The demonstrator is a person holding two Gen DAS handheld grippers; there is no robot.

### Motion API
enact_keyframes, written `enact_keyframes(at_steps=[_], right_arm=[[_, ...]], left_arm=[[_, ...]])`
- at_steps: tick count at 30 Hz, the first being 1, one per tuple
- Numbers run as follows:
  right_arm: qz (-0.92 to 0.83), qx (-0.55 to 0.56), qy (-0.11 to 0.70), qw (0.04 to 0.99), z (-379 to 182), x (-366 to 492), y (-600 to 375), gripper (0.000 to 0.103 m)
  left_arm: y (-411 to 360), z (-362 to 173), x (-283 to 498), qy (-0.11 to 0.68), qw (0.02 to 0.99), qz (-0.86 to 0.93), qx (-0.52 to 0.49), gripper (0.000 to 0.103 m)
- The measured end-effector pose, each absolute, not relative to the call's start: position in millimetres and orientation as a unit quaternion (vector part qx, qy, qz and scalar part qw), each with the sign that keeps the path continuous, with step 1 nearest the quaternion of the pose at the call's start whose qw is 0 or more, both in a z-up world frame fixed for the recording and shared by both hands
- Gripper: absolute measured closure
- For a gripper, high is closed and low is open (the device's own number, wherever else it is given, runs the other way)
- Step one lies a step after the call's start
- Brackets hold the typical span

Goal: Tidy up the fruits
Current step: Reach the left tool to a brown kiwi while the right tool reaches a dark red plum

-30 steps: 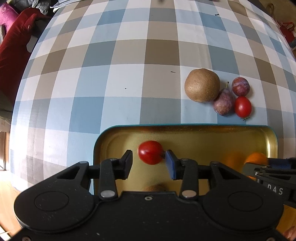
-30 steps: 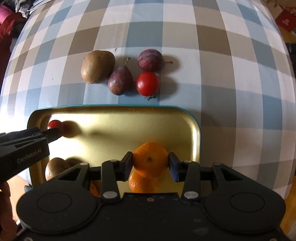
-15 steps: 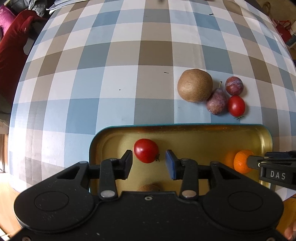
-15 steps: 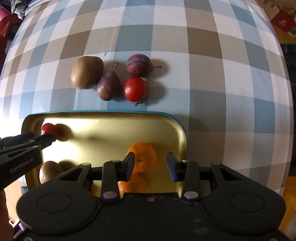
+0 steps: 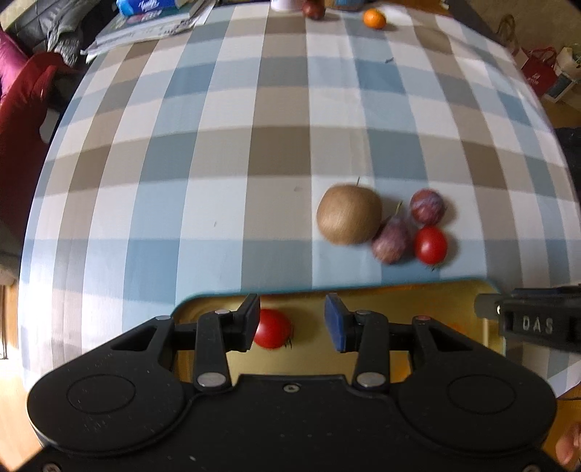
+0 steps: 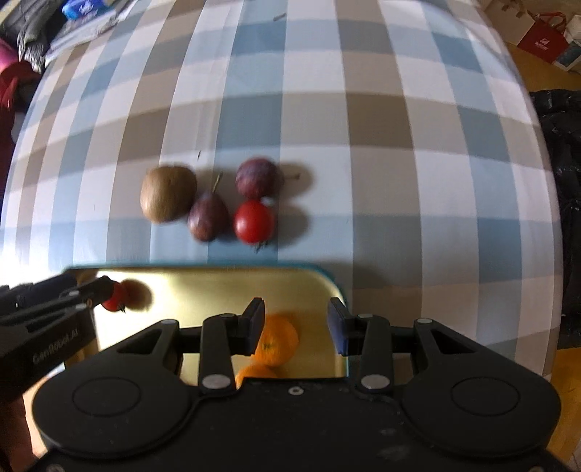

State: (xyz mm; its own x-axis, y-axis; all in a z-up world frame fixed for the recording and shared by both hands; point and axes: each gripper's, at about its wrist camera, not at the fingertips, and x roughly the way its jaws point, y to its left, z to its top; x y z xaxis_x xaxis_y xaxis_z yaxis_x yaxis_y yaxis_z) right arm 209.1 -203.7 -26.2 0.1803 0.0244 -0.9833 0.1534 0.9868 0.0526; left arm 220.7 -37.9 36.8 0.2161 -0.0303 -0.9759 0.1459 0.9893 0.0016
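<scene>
Both grippers released fruit; tomato (image 5: 272, 328) seemingly rests in tray (image 5: 399, 301).

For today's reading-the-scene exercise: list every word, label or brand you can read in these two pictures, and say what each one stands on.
"DAS": on the right gripper, seen from the left camera.
"GenRobot.AI": on the left gripper, seen from the right camera; blurred, so only roughly legible.
Blue packet at the table's far edge: white script, too blurred to read.
Red bag on the floor: white mark, too small to read.
Papers: print unreadable.
</scene>
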Motion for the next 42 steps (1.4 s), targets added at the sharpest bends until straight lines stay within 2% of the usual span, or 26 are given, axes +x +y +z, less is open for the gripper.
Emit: enact_keyframes(at_steps=[4,11,18,21,35,42], right_arm=[[-0.058,0.088,0.617,0.780,-20,221,-217,0.063],[-0.075,0.089,0.564,0.818,-12,231,-232,0.063],[-0.026,0.115,0.554,0.824,-23,226,-229,0.062],[-0.007,0.123,0.532,0.838,-27,221,-228,0.062],[0.009,0.123,0.413,0.902,-31,195,-250,0.062],[0.017,0.099,0.383,0.918,-34,184,-249,0.062]], left_arm=[[-44,44,229,0.604,0.793,-0.066,0.043,0.048],[-58,45,243,0.574,0.810,-0.095,0.066,0.048],[-60,37,251,0.549,0.827,-0.106,0.060,0.047],[-55,32,252,0.548,0.829,-0.107,0.036,0.041],[-68,18,232,0.509,0.846,-0.143,0.064,0.040],[-66,10,235,0.508,0.848,-0.140,0.063,0.040]])
